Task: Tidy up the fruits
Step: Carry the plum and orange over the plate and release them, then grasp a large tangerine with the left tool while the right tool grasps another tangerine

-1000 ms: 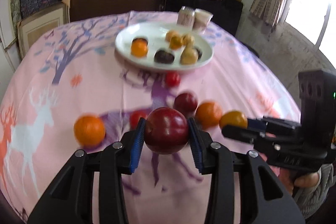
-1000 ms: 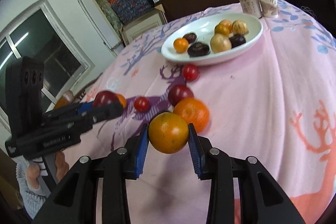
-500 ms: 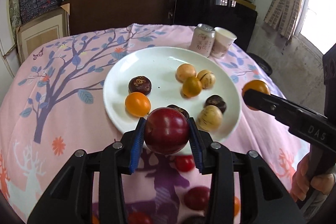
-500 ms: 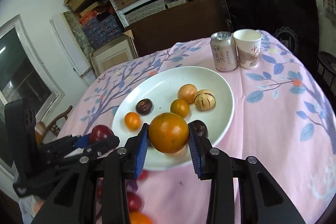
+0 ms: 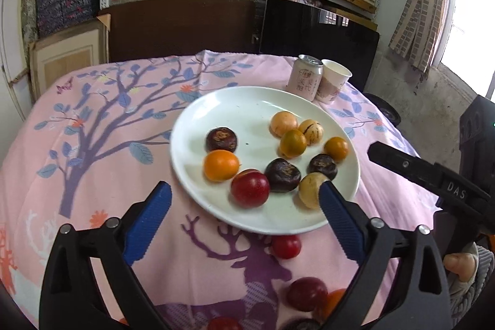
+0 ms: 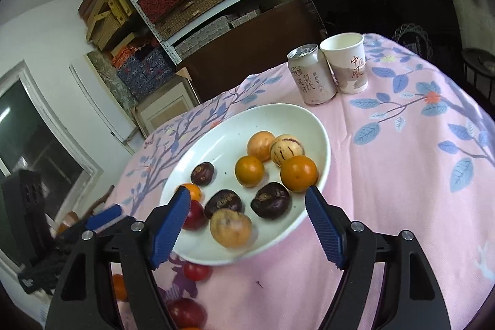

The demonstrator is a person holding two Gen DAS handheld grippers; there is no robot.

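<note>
Left gripper (image 5: 244, 200) hovering over the near rim of the white plate (image 5: 235, 104), jaws spread wide, holding nothing. Right gripper (image 6: 247, 218) likewise over the plate's near edge, jaws wide apart and empty.

On the plate: red plum (image 5: 250, 189) near the front rim, touching an orange (image 5: 221, 165) on its left and a dark wrinkled fruit (image 5: 282, 174) on its right. Second dark fruit (image 5: 321, 166) and a pale yellow fruit (image 5: 312, 189) just beside, the latter partly behind the left gripper's blue pad. Another orange (image 6: 299, 173) by the plate's right rim (seen from the right wrist), close to a striped pale fruit (image 6: 286, 150). Smaller orange fruit (image 6: 249, 170) and a peach-coloured one (image 6: 260, 145) toward the middle; one more dark fruit (image 5: 221, 139) alone on the left side.

Off the plate, on the pink cloth-covered surface (image 5: 92, 129): small red tomato (image 5: 286, 246) just past the plate's near rim, a dark red plum (image 5: 307, 293) nearer the front edge with more fruit partly hidden beside it.

Drink can (image 6: 311, 78) and paper cup (image 6: 346, 62) upright, touching, at the far edge behind the plate.
</note>
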